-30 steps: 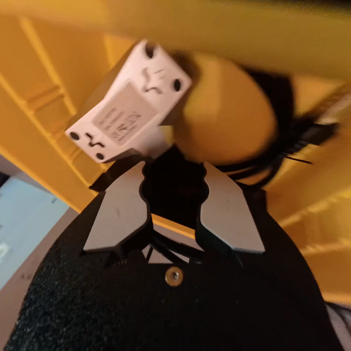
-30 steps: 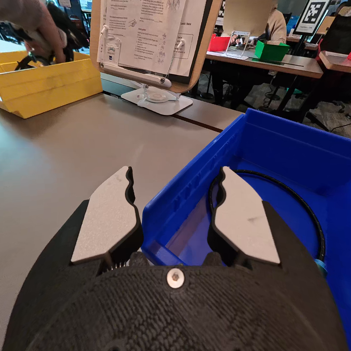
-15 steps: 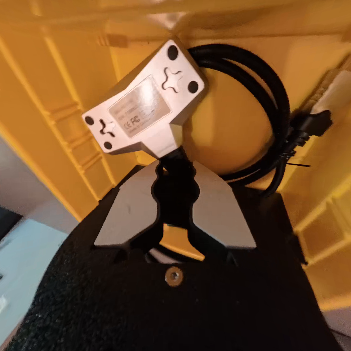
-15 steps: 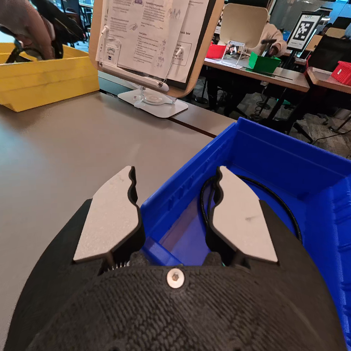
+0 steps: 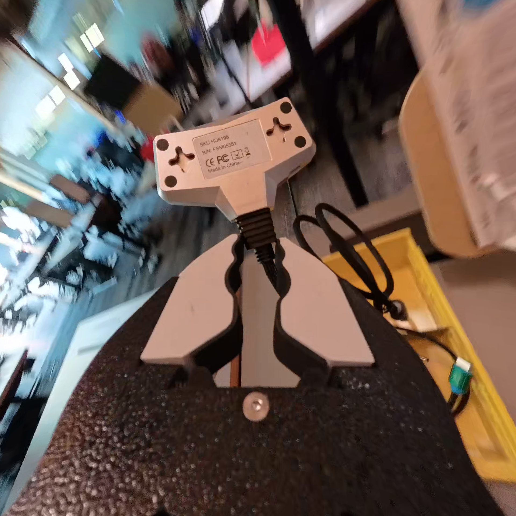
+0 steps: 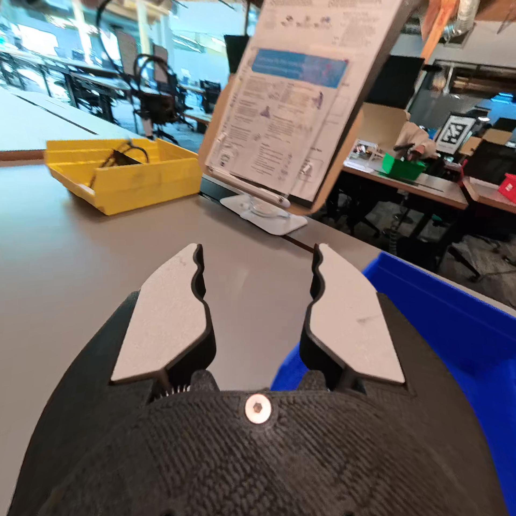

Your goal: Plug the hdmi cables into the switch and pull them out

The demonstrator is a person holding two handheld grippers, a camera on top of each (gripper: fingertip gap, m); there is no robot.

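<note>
Progress stands at the very start, by my reading: no HDMI cable is plugged into anything yet. The left gripper (image 5: pixel 258 252) is clamped on the ribbed black strain relief and cable just under the flat, silver-grey T-shaped HDMI switch (image 5: pixel 233 157), which it holds in the air with its labelled underside facing the camera. The switch's own thin black cable (image 5: pixel 351 251) loops down to the right into the yellow plastic bin (image 5: pixel 418 279), where a small green-and-white connector (image 5: pixel 460 375) also lies. The right gripper (image 6: pixel 257 255) hovers with its jaws spread wide and nothing between them, over the bare grey table (image 6: pixel 83 265) beside the near corner of the blue plastic bin (image 6: pixel 446 307). In the right wrist view the yellow bin sits far off to the left, next to a tilted wooden document stand (image 6: pixel 293 111) holding printed sheets.

What is left is nearly everything: setting the switch down or steadying it, fetching a cable, inserting plugs, then pulling them out.

Against half a second ago, the switch has come up out of the yellow bin, which then filled the left view; blurred room background now surrounds it. The right gripper has swung left and tilted up: the blue bin's interior with its coiled black cable has dropped out of view, and the jaws look the same width apart.
</note>
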